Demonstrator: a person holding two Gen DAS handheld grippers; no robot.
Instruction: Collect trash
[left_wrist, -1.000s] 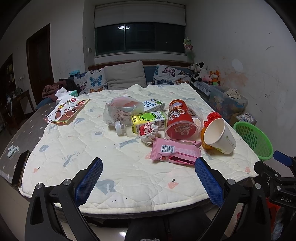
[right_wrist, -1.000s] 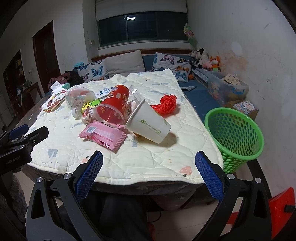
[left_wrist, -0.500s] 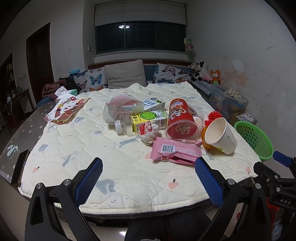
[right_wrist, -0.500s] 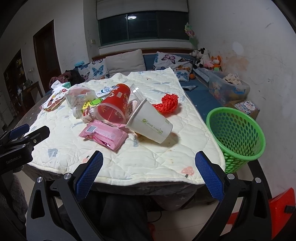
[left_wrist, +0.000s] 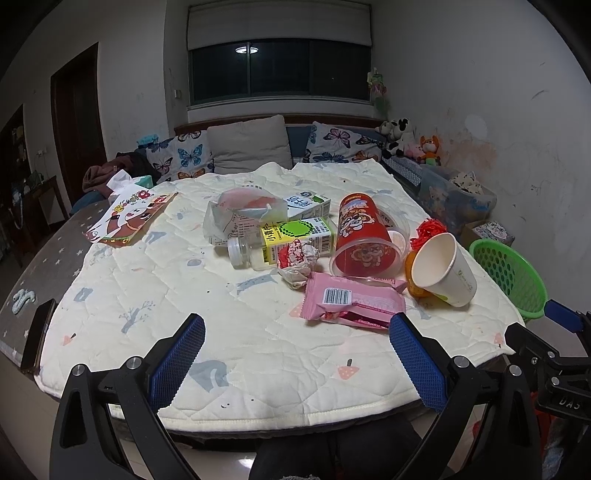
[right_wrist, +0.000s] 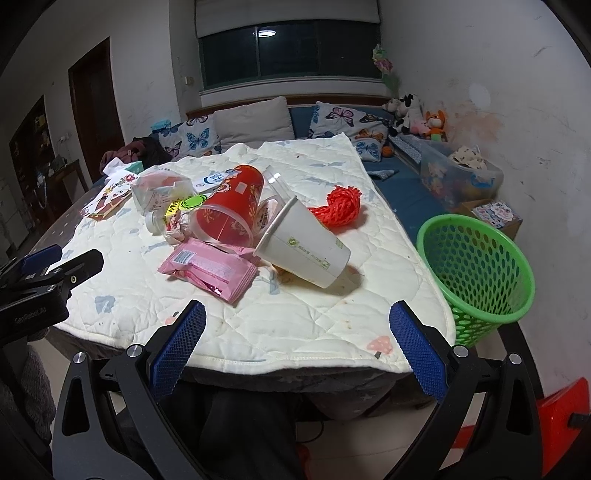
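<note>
Trash lies heaped on a quilted table (left_wrist: 229, 350): a pink wrapper (left_wrist: 352, 301) (right_wrist: 210, 266), a tipped white paper cup (left_wrist: 445, 269) (right_wrist: 308, 251), a red plastic cup (left_wrist: 364, 240) (right_wrist: 231, 212), a crumpled wrapper (left_wrist: 297, 258), a yellow-green carton (left_wrist: 295, 236), a small clear bottle (left_wrist: 240, 253), a clear bag (left_wrist: 242, 212) and red netting (right_wrist: 340, 205). A green mesh basket (right_wrist: 476, 269) (left_wrist: 508, 275) stands off the table's right edge. My left gripper (left_wrist: 295, 354) and right gripper (right_wrist: 295, 339) both hang open and empty at the near edge.
A cartoon-printed flat packet (left_wrist: 129, 218) lies at the table's far left, a dark phone-like slab (left_wrist: 37, 338) at its near-left edge. Behind are butterfly cushions (left_wrist: 188, 157), plush toys (left_wrist: 410, 142) and a storage bin (right_wrist: 461, 181). A red object (right_wrist: 561, 410) sits on the floor.
Both grippers have crept slightly forward toward the table, so the trash looks a little nearer. Nothing on the table has moved and both stay open.
</note>
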